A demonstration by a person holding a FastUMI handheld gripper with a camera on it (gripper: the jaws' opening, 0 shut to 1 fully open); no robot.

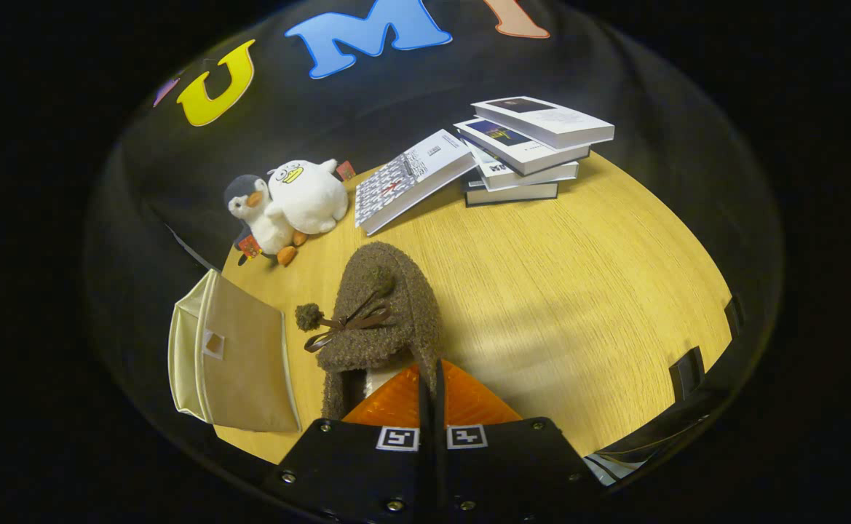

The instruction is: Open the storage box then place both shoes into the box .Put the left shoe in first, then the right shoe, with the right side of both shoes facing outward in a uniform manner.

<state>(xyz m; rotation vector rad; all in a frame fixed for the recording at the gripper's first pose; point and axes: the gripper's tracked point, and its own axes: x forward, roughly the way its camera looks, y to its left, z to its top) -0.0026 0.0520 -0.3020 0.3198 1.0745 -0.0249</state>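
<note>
Brown and fuzzy, a fleece shoe with a pom-pom lace bow [389, 313] hangs from the gripper [431, 397], toe pointing away towards the far side of the pale wooden table [578, 291]. The two orange fingers [469, 400] are drawn almost together, with only a thin dark slit between them, and they seem to pinch the rim of the shoe's heel opening. I cannot quite see the pads meet the fabric, but the shoe appears carried rather than resting.

Just to the left of the shoe stands the beige fabric storage box with a small window in its flap [232, 356]. The flap looks tilted up and out, so I judge the box to be open, though its inside is not visible from here.

By my reckoning the step in hand is carrying a shoe across to the box. Whether it is the left or the right one I cannot tell. The next move calls for swinging left, lining the shoe up with the box's mouth, and turning it so that its right side faces outward before letting go.

Farther back sit two plush penguins, one grey and one white [287, 207], and a stack of white-covered books [520, 149], well apart from the work.
</note>
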